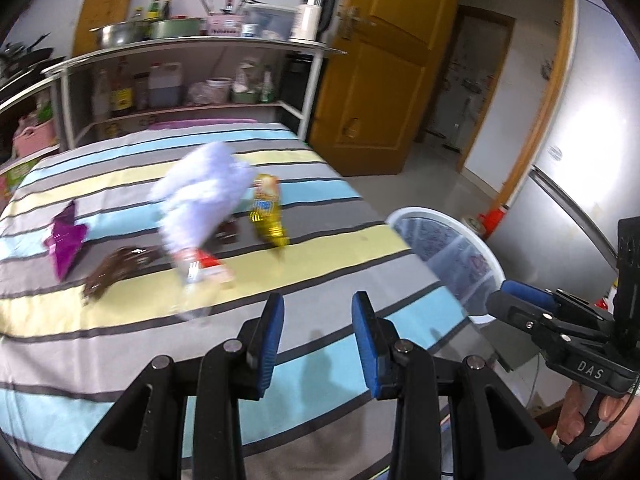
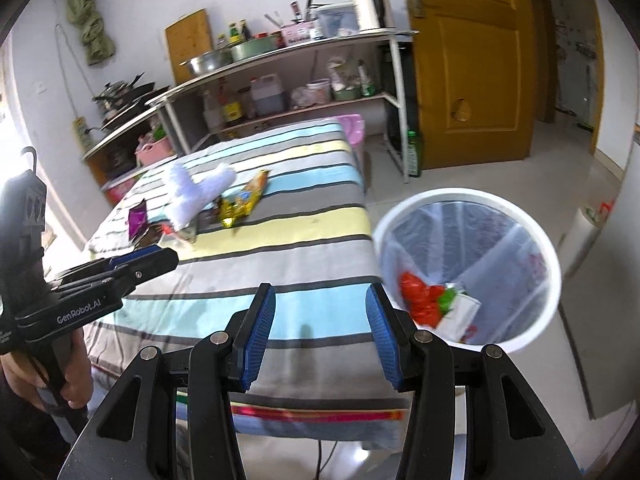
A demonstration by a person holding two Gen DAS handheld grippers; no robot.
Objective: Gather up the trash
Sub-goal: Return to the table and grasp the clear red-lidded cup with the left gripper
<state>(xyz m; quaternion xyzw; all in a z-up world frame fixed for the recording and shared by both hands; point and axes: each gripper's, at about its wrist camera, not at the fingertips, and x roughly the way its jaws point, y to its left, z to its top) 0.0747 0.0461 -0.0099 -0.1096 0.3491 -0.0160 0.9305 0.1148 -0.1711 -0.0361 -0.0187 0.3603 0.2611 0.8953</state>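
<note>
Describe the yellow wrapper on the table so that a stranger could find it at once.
Look at the striped tablecloth and find the white fluffy glove near its middle. The yellow wrapper lies just beside the glove, on the side toward the bin. It is the only shiny gold-yellow piece; the others are purple, brown and red.

gold wrapper [image 1: 267, 210] flat on table, lined bin [image 2: 548, 256] holding red wrapper [image 2: 420, 300]

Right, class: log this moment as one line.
left tongs: open, empty | right tongs: open, empty | bin: red wrapper inside | striped table: yellow wrapper, purple wrapper
</note>
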